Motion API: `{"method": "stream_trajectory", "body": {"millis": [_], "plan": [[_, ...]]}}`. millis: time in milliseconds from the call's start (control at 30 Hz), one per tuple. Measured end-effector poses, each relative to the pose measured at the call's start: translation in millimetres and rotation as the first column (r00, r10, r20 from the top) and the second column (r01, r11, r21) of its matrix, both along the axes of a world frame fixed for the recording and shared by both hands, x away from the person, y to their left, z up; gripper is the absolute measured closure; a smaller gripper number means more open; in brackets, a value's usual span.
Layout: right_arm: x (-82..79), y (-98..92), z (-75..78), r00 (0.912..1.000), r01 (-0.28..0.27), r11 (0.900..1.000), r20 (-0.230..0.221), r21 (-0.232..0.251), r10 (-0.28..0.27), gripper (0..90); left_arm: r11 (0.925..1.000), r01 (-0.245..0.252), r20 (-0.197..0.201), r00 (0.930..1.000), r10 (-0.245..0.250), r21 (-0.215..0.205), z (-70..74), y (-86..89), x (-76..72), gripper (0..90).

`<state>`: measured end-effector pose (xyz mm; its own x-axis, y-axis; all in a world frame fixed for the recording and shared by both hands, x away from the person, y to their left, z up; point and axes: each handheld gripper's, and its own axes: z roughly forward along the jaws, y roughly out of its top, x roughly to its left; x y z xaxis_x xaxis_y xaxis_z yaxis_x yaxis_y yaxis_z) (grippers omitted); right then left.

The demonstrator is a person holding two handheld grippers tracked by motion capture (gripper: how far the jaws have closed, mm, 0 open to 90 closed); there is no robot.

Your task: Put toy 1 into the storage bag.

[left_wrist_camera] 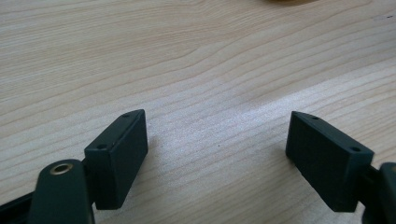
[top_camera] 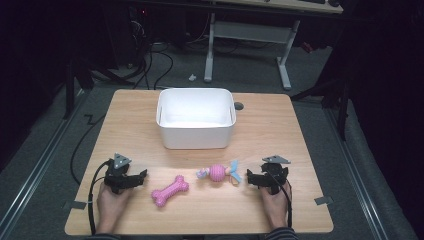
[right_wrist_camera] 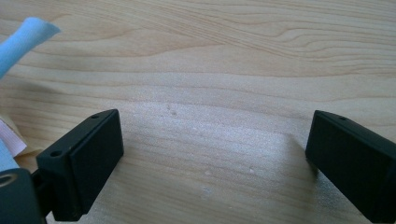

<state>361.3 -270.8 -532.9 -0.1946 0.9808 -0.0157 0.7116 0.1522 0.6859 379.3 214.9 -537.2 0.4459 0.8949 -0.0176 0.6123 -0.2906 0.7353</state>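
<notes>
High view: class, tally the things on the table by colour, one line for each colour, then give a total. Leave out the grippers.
Pink: 2, the bone toy and the ball toy, which also has blue and lilac ribbons
White: 1, the bin
Total: 3

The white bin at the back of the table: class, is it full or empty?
Empty. The high view looks down into the white bin and shows bare white floor; the pink bone toy and ball toy lie outside on the table.
</notes>
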Motion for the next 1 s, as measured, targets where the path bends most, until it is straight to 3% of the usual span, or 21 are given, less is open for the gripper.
{"method": "stream_trajectory", "body": {"millis": [533,1000], "plan": [[-0.8,0.0,0.2,0.9999,-0.011,1.0,0.008,-0.004,0.011,6.3,1.0,0.008,0.003,1.0,-0.008,0.001,0.2,0.9,0.2,22.3],[-1.9,1.0,0.6,0.9996,-0.023,1.0,0.016,0.0,0.023,10.3,0.9986,0.023,-0.017,0.9996,-0.023,-0.047,3.1,7.0,-2.7,26.0]]}}
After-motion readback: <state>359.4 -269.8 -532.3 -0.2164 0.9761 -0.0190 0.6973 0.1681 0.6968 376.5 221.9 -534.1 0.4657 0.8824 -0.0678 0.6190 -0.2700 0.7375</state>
